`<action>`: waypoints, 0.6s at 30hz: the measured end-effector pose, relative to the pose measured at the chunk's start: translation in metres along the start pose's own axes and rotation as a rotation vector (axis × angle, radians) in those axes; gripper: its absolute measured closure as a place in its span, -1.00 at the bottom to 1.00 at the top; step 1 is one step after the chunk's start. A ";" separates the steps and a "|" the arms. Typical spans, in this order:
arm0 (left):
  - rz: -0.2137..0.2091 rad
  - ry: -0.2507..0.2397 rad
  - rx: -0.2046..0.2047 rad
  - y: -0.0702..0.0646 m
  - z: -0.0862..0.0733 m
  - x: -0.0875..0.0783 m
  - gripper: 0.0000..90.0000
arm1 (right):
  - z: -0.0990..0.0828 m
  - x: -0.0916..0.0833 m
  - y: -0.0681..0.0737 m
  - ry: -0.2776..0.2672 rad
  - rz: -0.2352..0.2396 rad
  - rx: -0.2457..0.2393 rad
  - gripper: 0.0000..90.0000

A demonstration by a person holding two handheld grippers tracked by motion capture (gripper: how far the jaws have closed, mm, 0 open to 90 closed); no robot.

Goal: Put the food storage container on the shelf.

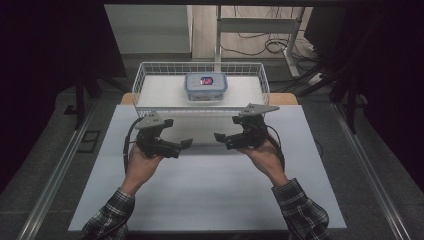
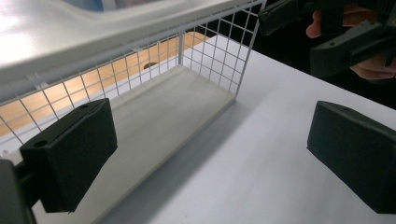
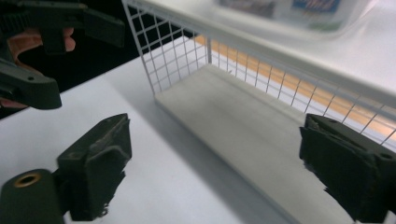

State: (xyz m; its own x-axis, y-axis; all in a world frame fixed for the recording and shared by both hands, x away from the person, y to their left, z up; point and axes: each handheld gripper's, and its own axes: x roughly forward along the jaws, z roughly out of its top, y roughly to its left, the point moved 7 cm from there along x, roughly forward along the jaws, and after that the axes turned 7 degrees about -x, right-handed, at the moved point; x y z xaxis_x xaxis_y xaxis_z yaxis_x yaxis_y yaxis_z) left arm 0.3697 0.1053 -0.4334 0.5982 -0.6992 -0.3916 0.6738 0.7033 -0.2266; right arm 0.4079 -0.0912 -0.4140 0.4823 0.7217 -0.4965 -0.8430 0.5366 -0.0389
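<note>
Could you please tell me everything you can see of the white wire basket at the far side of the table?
The white wire basket is a low rectangular tray of thin grid mesh with a thicker top rim. It sits upright at the table's far edge, its long side facing the person, raised on a pale slab. Inside, near the middle, rests a clear lidded container with a bluish rim. Through the near wall the gripper views show a wooden surface. Neither gripper touches it.
</note>
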 end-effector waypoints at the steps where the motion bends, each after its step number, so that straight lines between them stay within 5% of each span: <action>1: -0.003 -0.003 -0.002 -0.001 -0.003 0.000 -0.98 | -0.003 0.001 0.002 0.003 -0.002 -0.007 -0.84; 8: -0.001 0.007 -0.019 -0.003 -0.025 0.000 -1.00 | -0.020 0.003 0.012 -0.007 -0.002 -0.038 -0.95; 18: 0.006 0.004 -0.010 -0.012 -0.045 -0.003 -1.00 | -0.051 -0.001 0.019 0.009 0.010 -0.004 -0.99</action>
State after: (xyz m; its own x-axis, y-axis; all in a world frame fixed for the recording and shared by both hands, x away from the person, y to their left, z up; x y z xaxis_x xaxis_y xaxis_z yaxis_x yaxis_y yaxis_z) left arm 0.3406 0.1050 -0.4692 0.6005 -0.6943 -0.3967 0.6656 0.7089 -0.2333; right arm 0.3795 -0.1045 -0.4588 0.4718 0.7231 -0.5044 -0.8488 0.5274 -0.0378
